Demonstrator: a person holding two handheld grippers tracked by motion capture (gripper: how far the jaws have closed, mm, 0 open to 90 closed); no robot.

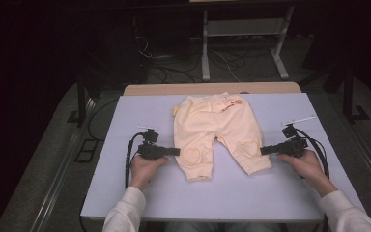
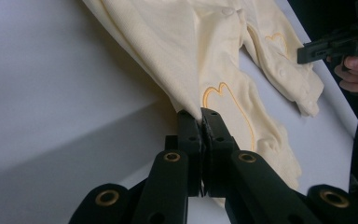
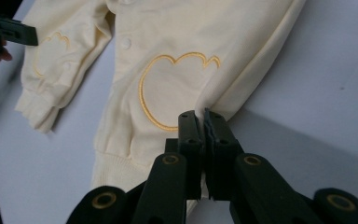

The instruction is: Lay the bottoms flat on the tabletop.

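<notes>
while clamped, both grippers (image 1: 176, 151) (image 1: 263, 150) on trousers (image 1: 215, 130)

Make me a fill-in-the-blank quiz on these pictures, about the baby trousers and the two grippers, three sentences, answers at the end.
1. The pale yellow cotton baby trousers lie flat on a light grey ____.
2. The left gripper has its jaws ____ on the outer edge of one trouser leg, and the right gripper likewise on the other leg.
3. Each knee bears an orange stitched outline shaped like a ____.

Missing words: table; shut; heart
</notes>
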